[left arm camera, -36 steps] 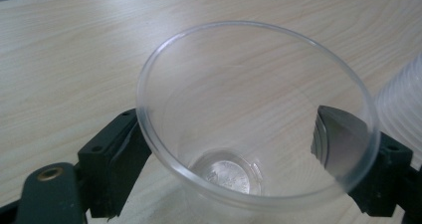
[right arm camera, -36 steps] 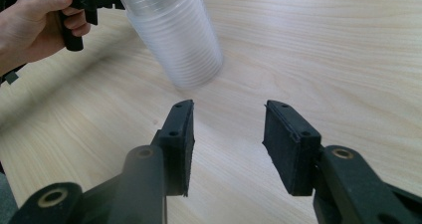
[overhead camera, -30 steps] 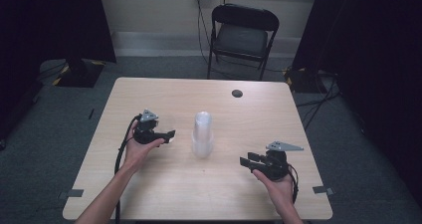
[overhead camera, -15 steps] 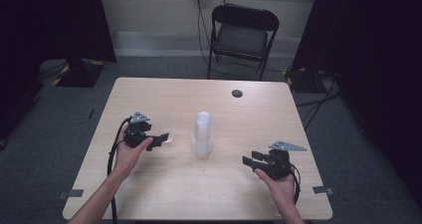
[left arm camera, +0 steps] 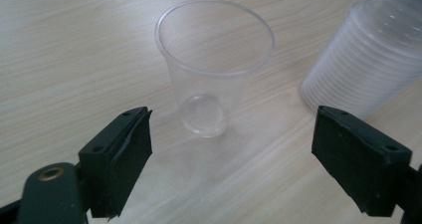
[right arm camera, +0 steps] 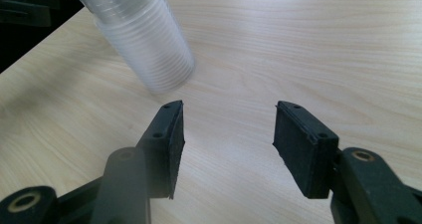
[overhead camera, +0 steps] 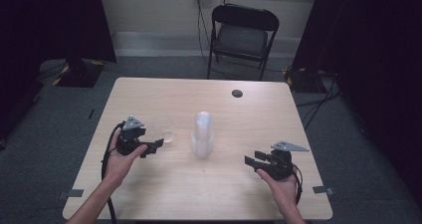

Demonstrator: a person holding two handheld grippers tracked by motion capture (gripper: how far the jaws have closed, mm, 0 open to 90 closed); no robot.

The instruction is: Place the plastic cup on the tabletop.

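Note:
A single clear plastic cup (overhead camera: 164, 128) (left arm camera: 214, 64) stands upright on the wooden table (overhead camera: 239, 114), left of a tall upside-down stack of clear cups (overhead camera: 203, 134) (left arm camera: 368, 59) (right arm camera: 142, 37). My left gripper (overhead camera: 153, 146) (left arm camera: 231, 162) is open, just short of the single cup, its jaws wide apart and not touching it. My right gripper (overhead camera: 251, 163) (right arm camera: 228, 144) is open and holds nothing; it rests near the table's front right, pointing toward the stack.
A small dark round disc (overhead camera: 237, 93) lies at the far side of the table. A black folding chair (overhead camera: 242, 35) stands behind the table. Dark curtains hang on both sides, and cables run across the grey floor.
My left gripper has drawn back toward the front left, leaving a single clear cup standing where it was. The right gripper has shifted slightly.

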